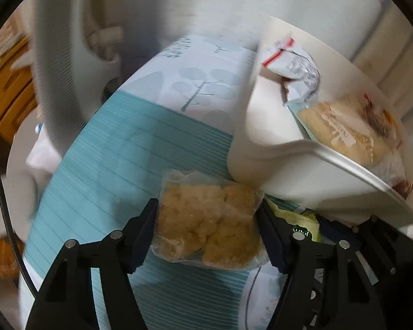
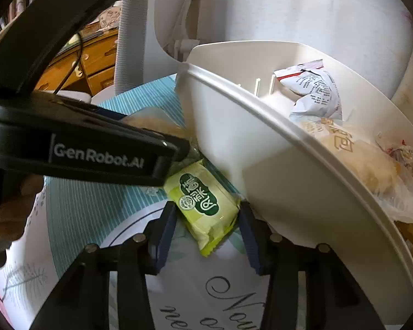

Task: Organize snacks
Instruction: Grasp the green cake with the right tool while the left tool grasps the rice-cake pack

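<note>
Left gripper point(image 1: 208, 233) over a clear packet of crumbly golden cake point(image 1: 209, 228), fingers point(image 1: 141, 236) at both its sides, apparently touching the wrapper. Packet lying on a teal striped cloth point(image 1: 129, 148). Just beside, a white tub point(image 1: 261, 134) with other wrapped snacks point(image 1: 344, 132) inside. Green packet point(image 1: 303, 220) partly hidden at right.

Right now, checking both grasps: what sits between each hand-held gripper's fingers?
Left hand-held gripper: clear-wrapped crumbly snack, left wrist view. Right hand-held gripper: green packet, right wrist view.

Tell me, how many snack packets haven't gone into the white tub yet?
2: a clear-wrapped crumbly cake between the left claw's fingers, and a green packet between the right claw's. Others may be hidden.
</note>
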`<state>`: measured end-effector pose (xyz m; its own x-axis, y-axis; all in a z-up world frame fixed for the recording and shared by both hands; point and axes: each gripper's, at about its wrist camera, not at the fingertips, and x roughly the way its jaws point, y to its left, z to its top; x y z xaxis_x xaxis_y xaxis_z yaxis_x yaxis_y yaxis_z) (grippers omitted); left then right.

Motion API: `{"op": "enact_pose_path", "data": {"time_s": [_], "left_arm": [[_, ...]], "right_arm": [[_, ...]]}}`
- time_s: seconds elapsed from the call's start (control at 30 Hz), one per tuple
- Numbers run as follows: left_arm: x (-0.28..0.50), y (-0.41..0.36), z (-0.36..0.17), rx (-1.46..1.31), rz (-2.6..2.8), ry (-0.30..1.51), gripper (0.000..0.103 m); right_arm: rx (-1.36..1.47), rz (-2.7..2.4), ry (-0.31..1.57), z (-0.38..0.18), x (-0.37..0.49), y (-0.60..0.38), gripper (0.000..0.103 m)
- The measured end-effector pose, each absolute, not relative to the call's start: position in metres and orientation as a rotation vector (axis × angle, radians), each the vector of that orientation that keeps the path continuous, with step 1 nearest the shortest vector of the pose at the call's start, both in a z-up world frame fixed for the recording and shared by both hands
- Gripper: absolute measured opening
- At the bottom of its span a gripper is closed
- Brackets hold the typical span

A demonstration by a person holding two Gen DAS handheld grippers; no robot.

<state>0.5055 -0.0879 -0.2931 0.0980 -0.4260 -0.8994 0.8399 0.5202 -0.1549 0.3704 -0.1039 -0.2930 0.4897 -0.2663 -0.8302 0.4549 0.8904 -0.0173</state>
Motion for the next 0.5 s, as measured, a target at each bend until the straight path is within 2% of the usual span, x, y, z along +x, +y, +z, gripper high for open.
{"op": "enact_pose_path", "data": {"time_s": [0.5], "left_arm": [[0.443,0.000,-0.285,0.223,-0.722,1.291,0.066]], "right_arm": [[0.206,-0.293,1.132,-0.274,0.309,-0.069,0.042]]}}
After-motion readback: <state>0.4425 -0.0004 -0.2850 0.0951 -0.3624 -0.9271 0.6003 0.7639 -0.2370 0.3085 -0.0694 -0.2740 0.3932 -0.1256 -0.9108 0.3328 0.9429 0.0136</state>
